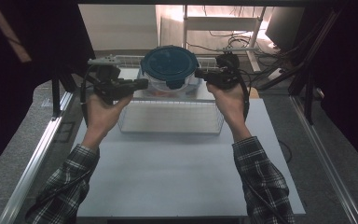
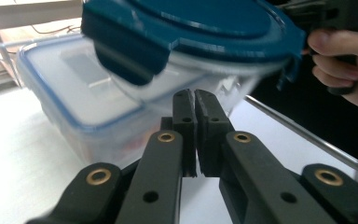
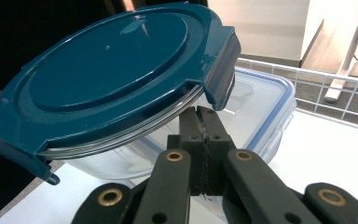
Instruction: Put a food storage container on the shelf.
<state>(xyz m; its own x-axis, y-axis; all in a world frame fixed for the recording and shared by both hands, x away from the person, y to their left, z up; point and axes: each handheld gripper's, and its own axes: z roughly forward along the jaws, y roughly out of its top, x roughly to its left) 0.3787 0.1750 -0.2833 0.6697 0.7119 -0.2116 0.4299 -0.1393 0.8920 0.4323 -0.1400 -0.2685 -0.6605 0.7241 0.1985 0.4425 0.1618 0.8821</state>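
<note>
White desk (image 1: 168, 163), dim room: both claws were clenched under a round clear container with a dark teal clip lid (image 1: 169, 66), lifting it.
Left claw (image 1: 142, 83) and right claw (image 1: 199, 73) pressed its opposite sides above the rectangular clear blue-rimmed box (image 2: 70, 88); likely rigid, smooth and slippery, best supported beneath the lid's rim.

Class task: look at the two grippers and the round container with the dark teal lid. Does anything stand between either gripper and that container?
Nothing visible does. The left gripper and right gripper, both shut, flank the round container with no object between. The rectangular blue-rimmed container sits behind it, inside the wire basket.
</note>
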